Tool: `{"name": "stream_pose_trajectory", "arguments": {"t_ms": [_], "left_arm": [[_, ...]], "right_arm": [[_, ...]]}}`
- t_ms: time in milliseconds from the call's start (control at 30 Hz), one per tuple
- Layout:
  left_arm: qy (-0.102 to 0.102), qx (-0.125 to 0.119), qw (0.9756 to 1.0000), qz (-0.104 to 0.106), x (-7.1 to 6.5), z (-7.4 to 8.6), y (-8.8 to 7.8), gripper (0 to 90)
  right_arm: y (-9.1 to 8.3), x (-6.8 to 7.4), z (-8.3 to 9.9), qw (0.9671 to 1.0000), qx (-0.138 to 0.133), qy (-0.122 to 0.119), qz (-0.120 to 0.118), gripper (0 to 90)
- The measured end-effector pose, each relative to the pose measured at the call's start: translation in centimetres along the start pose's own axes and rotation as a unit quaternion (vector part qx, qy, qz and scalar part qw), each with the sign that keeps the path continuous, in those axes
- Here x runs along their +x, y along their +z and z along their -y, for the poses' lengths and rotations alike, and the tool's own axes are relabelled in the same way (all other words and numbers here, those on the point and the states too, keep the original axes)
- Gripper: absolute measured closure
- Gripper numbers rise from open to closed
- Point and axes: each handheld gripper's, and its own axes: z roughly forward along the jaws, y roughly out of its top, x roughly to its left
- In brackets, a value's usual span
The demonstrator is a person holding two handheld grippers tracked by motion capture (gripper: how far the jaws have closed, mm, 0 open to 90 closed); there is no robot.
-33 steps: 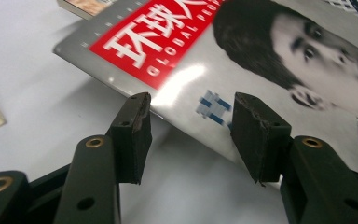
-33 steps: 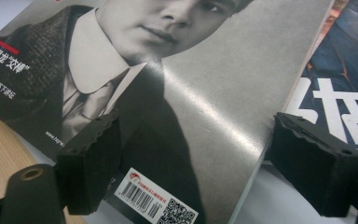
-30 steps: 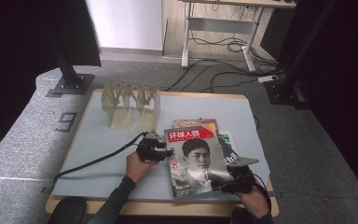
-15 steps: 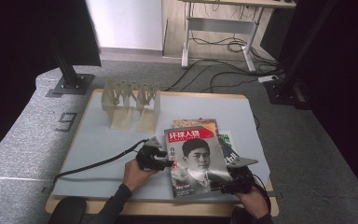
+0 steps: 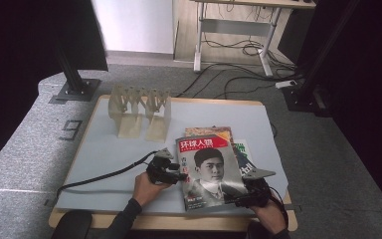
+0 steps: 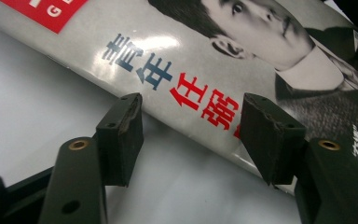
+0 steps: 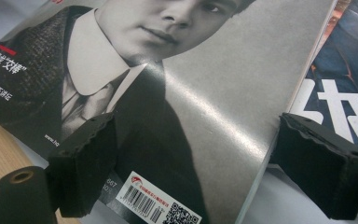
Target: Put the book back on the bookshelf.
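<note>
A magazine (image 5: 210,169) with a red title band and a man's picture on the cover lies near the front edge of the bench (image 5: 104,149). It sits on top of other magazines (image 5: 238,149) that peek out at its far and right sides.

The left claw (image 5: 183,177) is at the magazine's left edge, held in the person's left hand (image 5: 146,186). In the left gripper view its two black fingers (image 6: 121,135) stand apart, and the jaws have just been opening. The edge of the magazine (image 6: 177,79) lies just past the tips. The pads do not press on it.

The right claw (image 5: 238,199) is at the magazine's near right corner, held in the right hand (image 5: 271,216). In the right gripper view its fingers (image 7: 86,158) stand wide apart, one over the cover (image 7: 205,93) and one beside its right edge. The corner with the bar code lies between them, but they do not squeeze it.

At the far left of the bench stands a pale wooden rack (image 5: 139,112), well apart from the magazine. A black cable (image 5: 104,174) trails from the left claw across the bench.
</note>
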Motion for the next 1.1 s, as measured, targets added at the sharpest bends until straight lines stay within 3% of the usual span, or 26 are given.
{"name": "stream_pose_trajectory", "arguments": {"t_ms": [333,533,700,900,1000,1100], "left_arm": [[-0.026,-0.016,0.9995,0.005,1.2,-0.9,0.3,40.3],[-0.016,-0.009,0.9998,-0.012,1.3,-2.1,0.8,40.0],[-0.023,-0.016,0.9996,-0.01,1.8,-2.9,1.2,40.2],[-0.012,-0.017,0.9996,-0.02,1.7,-3.9,1.6,39.9],[-0.017,-0.023,0.9995,-0.013,2.0,-4.2,1.9,39.9],[-0.012,-0.012,0.9997,-0.016,2.1,-4.4,2.1,38.2]], "right_arm": [[-0.2,1.0,0.2,0.9999,0.003,-0.009,0.008,12.8],[-0.2,1.4,0.2,0.9998,0.005,-0.013,0.013,12.5],[-0.2,1.5,0.4,0.9998,0.004,-0.011,0.015,12.5],[-0.5,1.8,0.6,0.9999,0.007,-0.006,0.013,12.7],[-0.7,1.9,0.7,0.9999,0.007,-0.003,0.01,13.0],[-0.9,1.6,0.8,1.0,0.005,0.002,0.0,15.2]]}}
